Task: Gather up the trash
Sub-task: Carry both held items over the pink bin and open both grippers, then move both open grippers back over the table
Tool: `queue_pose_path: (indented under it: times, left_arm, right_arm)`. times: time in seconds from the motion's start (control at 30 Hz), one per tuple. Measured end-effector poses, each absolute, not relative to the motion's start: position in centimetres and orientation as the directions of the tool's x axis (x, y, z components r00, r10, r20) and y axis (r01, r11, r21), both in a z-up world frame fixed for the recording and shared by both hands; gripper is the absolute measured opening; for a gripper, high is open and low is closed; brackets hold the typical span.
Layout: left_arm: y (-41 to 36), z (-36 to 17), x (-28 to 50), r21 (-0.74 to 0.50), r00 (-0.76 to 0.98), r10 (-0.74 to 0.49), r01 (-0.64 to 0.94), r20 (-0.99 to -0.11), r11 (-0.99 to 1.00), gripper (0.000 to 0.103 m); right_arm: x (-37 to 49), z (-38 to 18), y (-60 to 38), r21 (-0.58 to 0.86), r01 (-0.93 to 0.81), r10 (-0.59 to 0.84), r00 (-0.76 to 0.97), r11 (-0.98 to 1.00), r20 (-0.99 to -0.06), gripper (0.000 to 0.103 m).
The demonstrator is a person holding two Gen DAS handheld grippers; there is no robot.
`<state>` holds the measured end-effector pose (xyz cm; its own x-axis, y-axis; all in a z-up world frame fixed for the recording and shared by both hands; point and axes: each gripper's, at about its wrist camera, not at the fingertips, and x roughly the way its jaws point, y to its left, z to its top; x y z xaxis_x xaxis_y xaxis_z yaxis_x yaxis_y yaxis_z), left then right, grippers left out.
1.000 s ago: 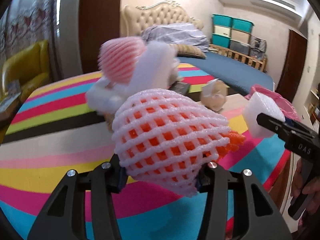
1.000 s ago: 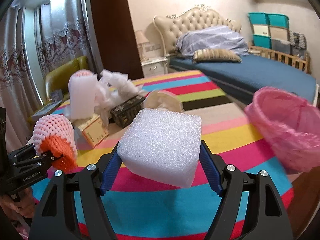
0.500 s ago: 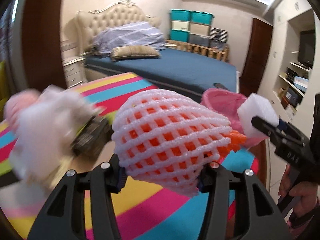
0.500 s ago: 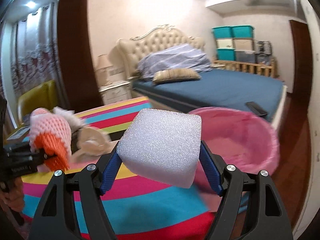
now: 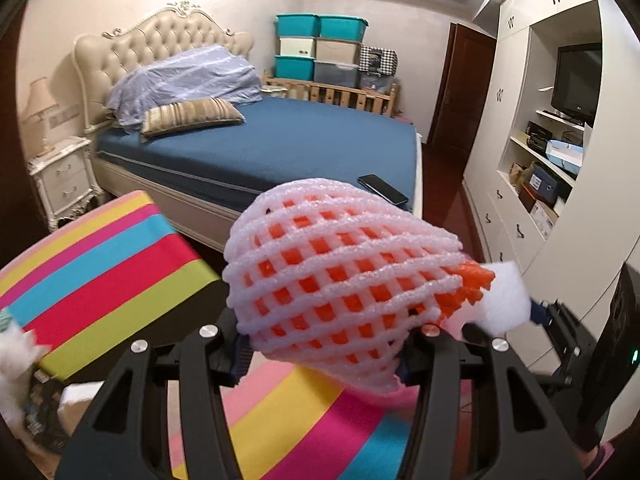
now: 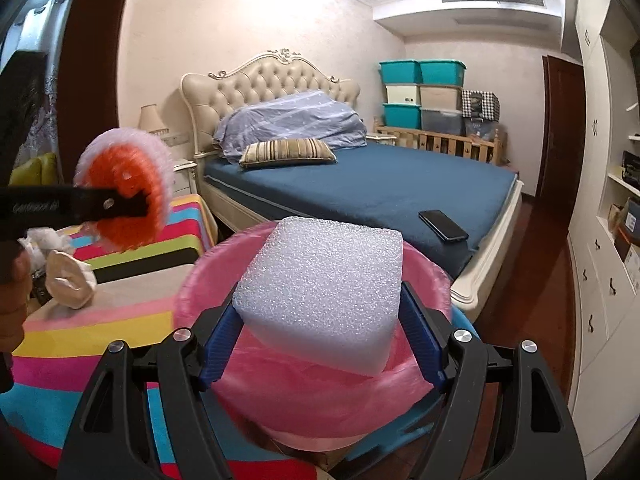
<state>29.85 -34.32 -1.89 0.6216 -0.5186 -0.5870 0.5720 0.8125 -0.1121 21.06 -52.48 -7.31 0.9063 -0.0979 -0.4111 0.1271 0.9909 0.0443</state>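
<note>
My left gripper (image 5: 324,344) clamps the foam fruit net (image 5: 340,280) above the striped counter's (image 5: 100,272) edge; my right gripper (image 6: 320,320) holds the white foam block (image 6: 324,284) over the pink-lined bin (image 6: 208,280).

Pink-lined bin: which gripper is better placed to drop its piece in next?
Right. The right gripper holds the white foam block directly before the pink-lined bin; the left gripper, clamping the foam fruit net, sits off toward the striped table.
</note>
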Motion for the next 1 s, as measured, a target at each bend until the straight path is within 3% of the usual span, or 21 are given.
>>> queue_pose_path:
  times: [0.1, 0.2, 0.27, 0.43, 0.67, 1.0]
  left_arm:
    - [-36.9, -2.3, 31.8, -0.132, 0.59, -0.532, 0.585, -0.607, 0.8, 0.053]
    - [-38.5, -2.6, 33.3, -0.152, 0.573, -0.539, 0.585, -0.617, 0.797, 0.06]
    - [-39.1, -2.6, 34.2, -0.172, 0.571, -0.545, 0.577, -0.614, 0.798, 0.077]
    - [-38.9, -2.1, 34.5, -0.182, 0.586, -0.541, 0.56, -0.603, 0.808, 0.09]
    - [-35.4, -1.3, 33.0, -0.207, 0.631, -0.51, 0.491, -0.585, 0.846, 0.092]
    - [-27.7, -1.5, 26.8, -0.086, 0.735, -0.377, 0.401, -0.564, 0.912, 0.095]
  right_arm:
    - [21.9, -7.7, -53.2, 0.047, 0.123, -0.093, 0.905, 0.991, -0.416, 0.072]
    - [21.8, -8.2, -52.8, 0.031, 0.105, -0.081, 0.899, 0.994, -0.43, 0.073]
    - [22.0, -8.5, -52.6, 0.022, 0.098, -0.078, 0.894, 0.995, -0.441, 0.084]
    - [21.2, -8.7, -53.5, 0.057, 0.124, -0.086, 0.891, 0.991, -0.446, 0.085]
    - [18.3, -8.0, -54.1, 0.114, 0.151, -0.088, 0.897, 0.982, -0.433, 0.085]
    - [15.6, -6.9, -50.9, 0.166, 0.107, -0.029, 0.909, 0.98, -0.415, 0.085]
